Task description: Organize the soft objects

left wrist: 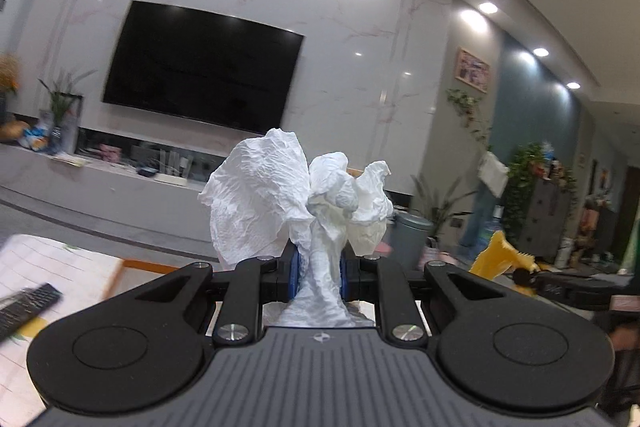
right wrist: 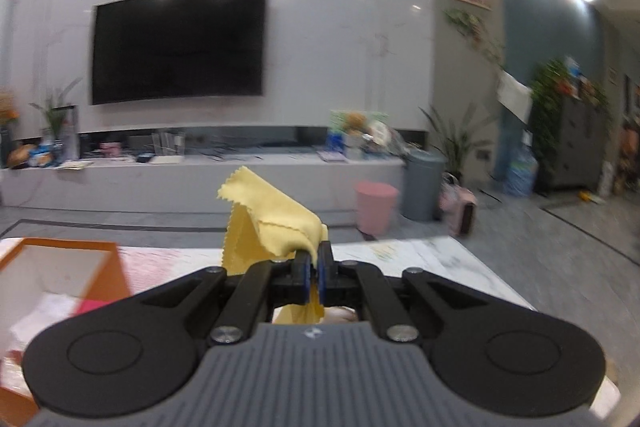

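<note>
Tissue (left wrist: 288,195): clamped in the left hand-held gripper (left wrist: 319,267), fanning above its tips.
Cloth (right wrist: 272,223): pinched in the right hand-held gripper (right wrist: 314,271).
Box (right wrist: 80,259): lower left of the right hand-held gripper, on the desk (right wrist: 440,259); likely drop target.

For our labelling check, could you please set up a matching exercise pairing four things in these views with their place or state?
Things:
1. white tissue
2. yellow cloth
3. pink bin
4. orange box

Places or states:
A. on the floor beside the grey bin
B. pinched in the right gripper
C. open, on the table at the left of the right wrist view
D. bunched in the left gripper

Pairs: 1-D, 2-B, 3-A, 4-C
</note>
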Tool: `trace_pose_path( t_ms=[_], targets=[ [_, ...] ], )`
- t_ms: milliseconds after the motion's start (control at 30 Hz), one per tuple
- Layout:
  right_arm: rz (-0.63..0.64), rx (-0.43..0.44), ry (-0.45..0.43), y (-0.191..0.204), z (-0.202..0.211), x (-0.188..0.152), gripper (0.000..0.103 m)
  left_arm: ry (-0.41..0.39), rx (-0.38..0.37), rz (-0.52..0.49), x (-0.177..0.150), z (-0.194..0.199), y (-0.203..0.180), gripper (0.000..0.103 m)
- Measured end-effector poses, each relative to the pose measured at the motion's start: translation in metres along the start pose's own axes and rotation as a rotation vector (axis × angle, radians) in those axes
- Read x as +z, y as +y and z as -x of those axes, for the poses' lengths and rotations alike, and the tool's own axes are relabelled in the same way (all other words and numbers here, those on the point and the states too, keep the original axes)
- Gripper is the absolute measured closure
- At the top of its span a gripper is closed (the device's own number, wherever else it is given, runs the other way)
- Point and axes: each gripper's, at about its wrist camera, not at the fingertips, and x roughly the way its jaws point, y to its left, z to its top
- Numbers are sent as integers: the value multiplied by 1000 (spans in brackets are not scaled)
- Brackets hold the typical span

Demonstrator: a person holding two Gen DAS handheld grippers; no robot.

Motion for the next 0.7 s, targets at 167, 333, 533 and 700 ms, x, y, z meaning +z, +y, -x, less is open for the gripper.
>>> trace_pose_path(
  t_ms=[167, 333, 533, 700],
  targets=[
    [28, 91, 5, 43, 4, 9, 103, 15, 67, 70, -2, -4, 25, 82],
    [37, 155, 22, 84, -8, 13, 103, 102, 111, 91, -11, -16, 52, 81],
    [52, 209, 42, 131, -27, 14, 103, 177, 101, 172, -25, -34, 77, 80],
    [72, 242, 51, 160, -35, 9, 103, 154, 188, 84, -20, -40, 76, 80]
  ],
)
